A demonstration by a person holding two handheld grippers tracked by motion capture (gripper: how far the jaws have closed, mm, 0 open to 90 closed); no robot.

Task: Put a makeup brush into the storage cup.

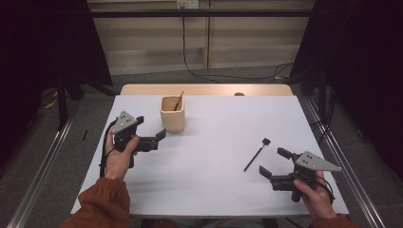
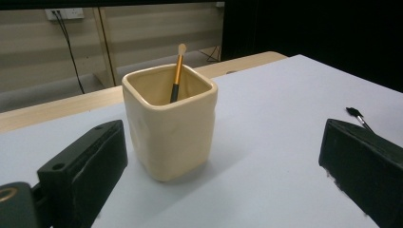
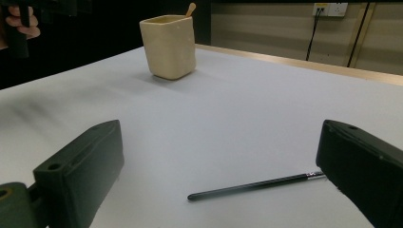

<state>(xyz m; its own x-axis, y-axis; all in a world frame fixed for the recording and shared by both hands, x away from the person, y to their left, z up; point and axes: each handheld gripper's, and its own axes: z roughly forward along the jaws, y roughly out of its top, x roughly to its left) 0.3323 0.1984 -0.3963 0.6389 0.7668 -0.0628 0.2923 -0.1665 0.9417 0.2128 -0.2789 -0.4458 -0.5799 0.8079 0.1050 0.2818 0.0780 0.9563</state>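
A person sat at a white table [image 1: 209, 180] with a two-jaw gripper in each hand, forearms in rust-coloured sleeves entering from the near edge. The left hand [image 1: 119, 159] was wrapped around the handle of the left gripper [image 1: 159, 137], held low over the table's left side with its jaws pointing right toward a cream cup [image 1: 172, 114]; the jaws stood wide apart with nothing between them, the cup just beyond their tips. In the left gripper view the cup [image 2: 170, 124] stood upright, and a gold-handled brush [image 2: 177, 73] leaned inside it, its pale tip above the rim. The right hand [image 1: 313, 194] held the right gripper [image 1: 272, 161] near the table's right front corner, angled left, its jaws likewise spread and empty. A black brush [image 1: 256, 154] lay flat on the table just ahead of them, untouched. In the right gripper view that brush [image 3: 252, 186] lay between the two jaws, its far end hidden behind the right-hand one, with the cup [image 3: 168, 46] well beyond.
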